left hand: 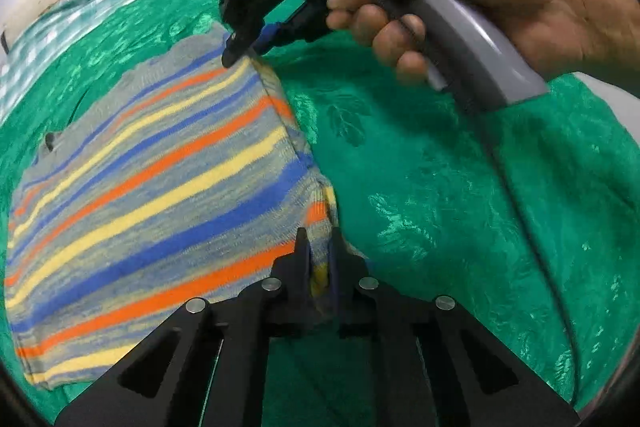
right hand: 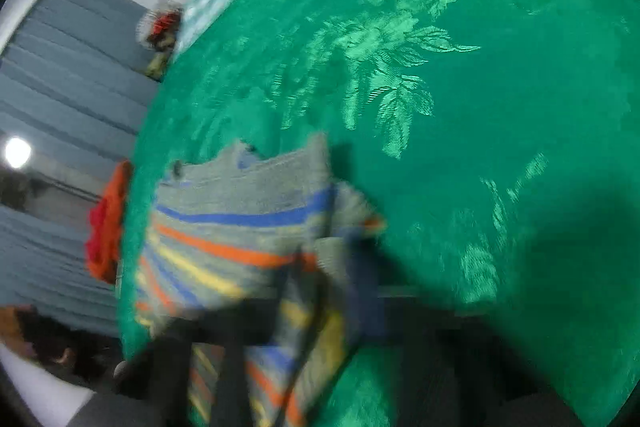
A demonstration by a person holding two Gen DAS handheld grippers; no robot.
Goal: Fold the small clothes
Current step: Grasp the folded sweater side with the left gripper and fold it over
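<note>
Striped sweater (left hand: 160, 167) is spread on the green bedspread (left hand: 440, 207), mostly left of the left tool (left hand: 320, 239), which is clamped on its near corner. Far corner is pinched by the right tool (left hand: 240, 51). Fold looks barely begun; most is left.

green floral bedspread (right hand: 460, 87), blue-grey curtains (right hand: 60, 67), bright lamp (right hand: 17, 152)

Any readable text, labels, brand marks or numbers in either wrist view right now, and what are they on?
None readable in either view.
striped garment: stripes only, no tag or print visible.
green cloth: woven leaf pattern, no lettering.
left gripper and right gripper: plain black, no markings visible.
</note>
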